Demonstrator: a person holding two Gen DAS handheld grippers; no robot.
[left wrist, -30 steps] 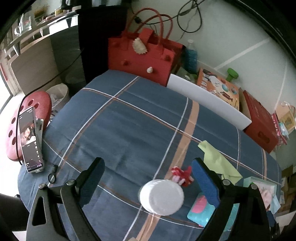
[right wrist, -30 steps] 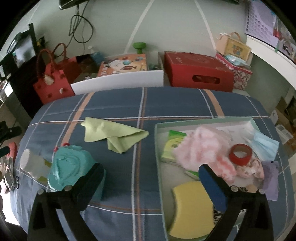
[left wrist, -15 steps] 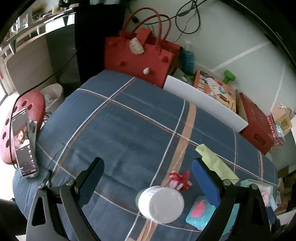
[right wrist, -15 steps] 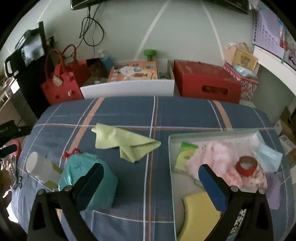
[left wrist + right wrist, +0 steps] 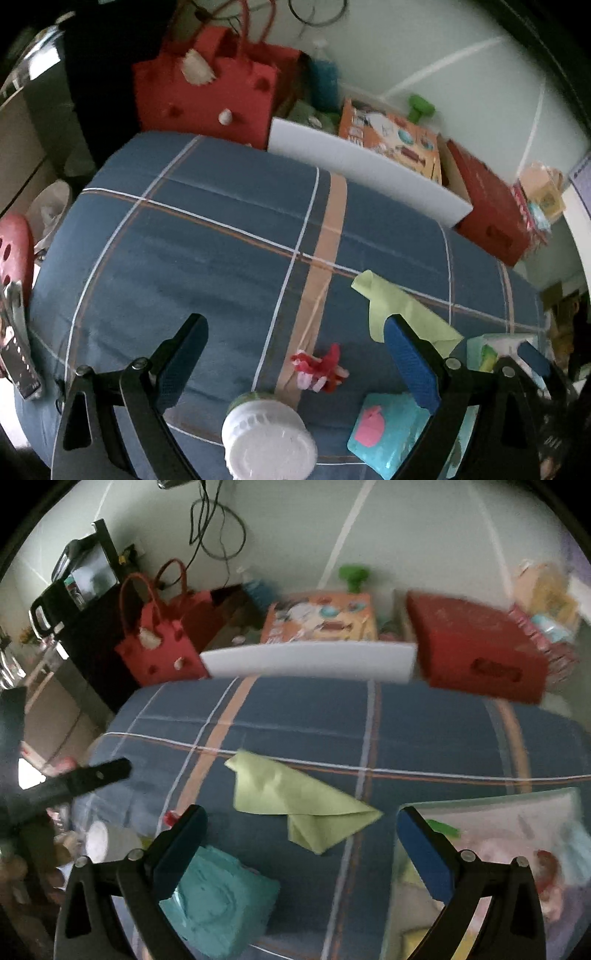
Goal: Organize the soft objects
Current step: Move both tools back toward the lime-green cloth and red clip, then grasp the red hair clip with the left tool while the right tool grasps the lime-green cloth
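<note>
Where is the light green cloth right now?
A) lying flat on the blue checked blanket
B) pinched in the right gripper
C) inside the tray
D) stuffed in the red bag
A: the light green cloth lies folded on the blue checked blanket, beside the tray and outside it, and the right gripper is open with nothing between its fingers.

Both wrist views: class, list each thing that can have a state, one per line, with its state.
Left gripper: open, empty.
Right gripper: open, empty.
Green cloth: folded loosely, flat on the table.
White-lidded jar: lid on.
Teal pouch: lying on the table.
Tray: holding several items.
</note>
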